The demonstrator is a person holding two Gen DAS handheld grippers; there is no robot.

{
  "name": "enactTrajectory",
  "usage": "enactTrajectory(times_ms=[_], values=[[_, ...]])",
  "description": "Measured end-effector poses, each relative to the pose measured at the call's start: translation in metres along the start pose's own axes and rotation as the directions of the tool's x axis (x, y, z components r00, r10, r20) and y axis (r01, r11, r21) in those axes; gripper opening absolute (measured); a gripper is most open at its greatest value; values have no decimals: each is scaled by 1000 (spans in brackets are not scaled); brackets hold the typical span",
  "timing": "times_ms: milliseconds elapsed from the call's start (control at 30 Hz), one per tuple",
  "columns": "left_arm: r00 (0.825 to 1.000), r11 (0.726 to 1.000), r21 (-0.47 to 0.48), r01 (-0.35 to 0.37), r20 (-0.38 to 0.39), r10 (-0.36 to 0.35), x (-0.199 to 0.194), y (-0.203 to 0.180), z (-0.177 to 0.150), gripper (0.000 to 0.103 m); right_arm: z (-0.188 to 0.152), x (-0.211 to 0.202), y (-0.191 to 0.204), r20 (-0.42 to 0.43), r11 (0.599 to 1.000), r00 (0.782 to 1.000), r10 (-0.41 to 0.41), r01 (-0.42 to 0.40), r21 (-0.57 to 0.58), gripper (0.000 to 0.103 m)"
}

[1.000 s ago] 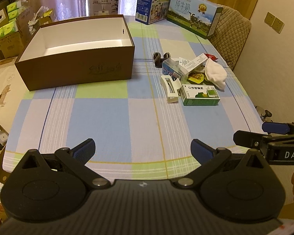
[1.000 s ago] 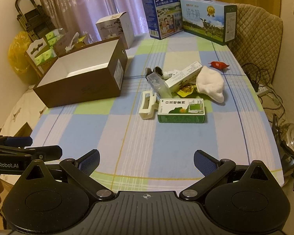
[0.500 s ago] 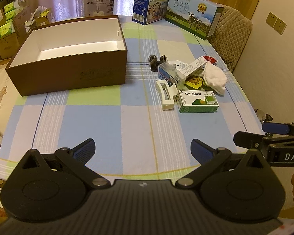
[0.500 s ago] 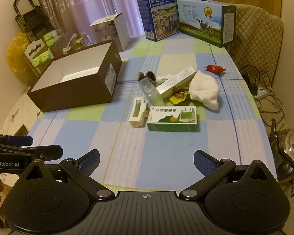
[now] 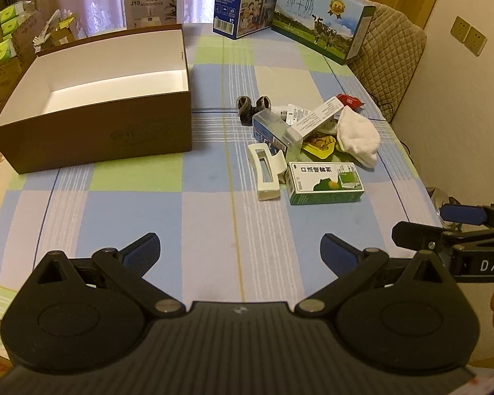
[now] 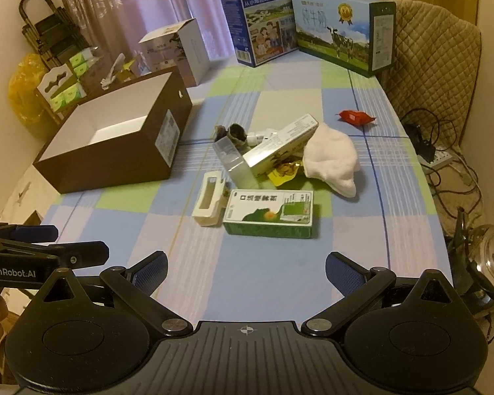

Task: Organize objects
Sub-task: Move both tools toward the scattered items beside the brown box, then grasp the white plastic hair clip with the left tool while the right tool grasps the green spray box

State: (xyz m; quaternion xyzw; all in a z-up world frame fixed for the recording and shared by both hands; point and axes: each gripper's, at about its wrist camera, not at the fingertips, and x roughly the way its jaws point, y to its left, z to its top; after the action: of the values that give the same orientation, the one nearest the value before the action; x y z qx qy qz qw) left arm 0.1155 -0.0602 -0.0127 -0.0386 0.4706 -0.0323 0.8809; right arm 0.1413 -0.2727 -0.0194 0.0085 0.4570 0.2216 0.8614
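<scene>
Both grippers hang above the near edge of a table covered in a checked cloth (image 5: 131, 217) of blue, green and lilac squares. The left gripper (image 5: 238, 251) has its blue-padded fingers spread wide with nothing between them, and the right gripper (image 6: 246, 268) is spread just as wide and equally empty. Each tool shows at the edge of the other's view.

On the left part of the table stands a brown box (image 5: 92, 138), open at the top with a white, bare interior. To its right lies a loose cluster of small things. Nearest the grippers is a green and white carton (image 6: 269, 213) lying flat, and a cream hair claw (image 6: 209, 199) lies touching or just beside its left end. Behind them a clear plastic case (image 6: 235, 161) tilts up, with a long white and green box (image 6: 281, 143) leaning across it. A yellow snack packet (image 6: 283, 171) pokes out under that box, and a white cloth (image 6: 332, 158) is bunched to the right. A pair of small dark items (image 5: 252, 107), perhaps tiny shoes, sits at the back of the cluster. A red wrapper (image 6: 355, 117) lies apart, further back on the right.

At the far end stand two milk cartons (image 6: 342, 29) and a white box (image 5: 153, 5).
</scene>
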Motion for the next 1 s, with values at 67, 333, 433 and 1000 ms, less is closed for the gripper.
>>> enactTrajectory(times_ms=[67, 333, 433, 1000], values=[[1000, 1000, -1, -2, -6, 2, 6, -3, 6, 102, 4, 5, -5, -7, 1000, 1000, 3, -3, -2, 100], [999, 1000, -12, -14, -29, 13, 30, -10, 23, 102, 22, 25, -27, -27, 1000, 1000, 15, -15, -6, 100], [999, 1000, -17, -17, -46, 16, 42, -13, 30, 102, 27, 34, -35, -33, 1000, 999, 19, -19, -8, 100], [993, 999, 9, -37, -109, 37, 124, -17, 53, 99, 44, 70, -110, -43, 997, 999, -25, 28, 78, 100]])
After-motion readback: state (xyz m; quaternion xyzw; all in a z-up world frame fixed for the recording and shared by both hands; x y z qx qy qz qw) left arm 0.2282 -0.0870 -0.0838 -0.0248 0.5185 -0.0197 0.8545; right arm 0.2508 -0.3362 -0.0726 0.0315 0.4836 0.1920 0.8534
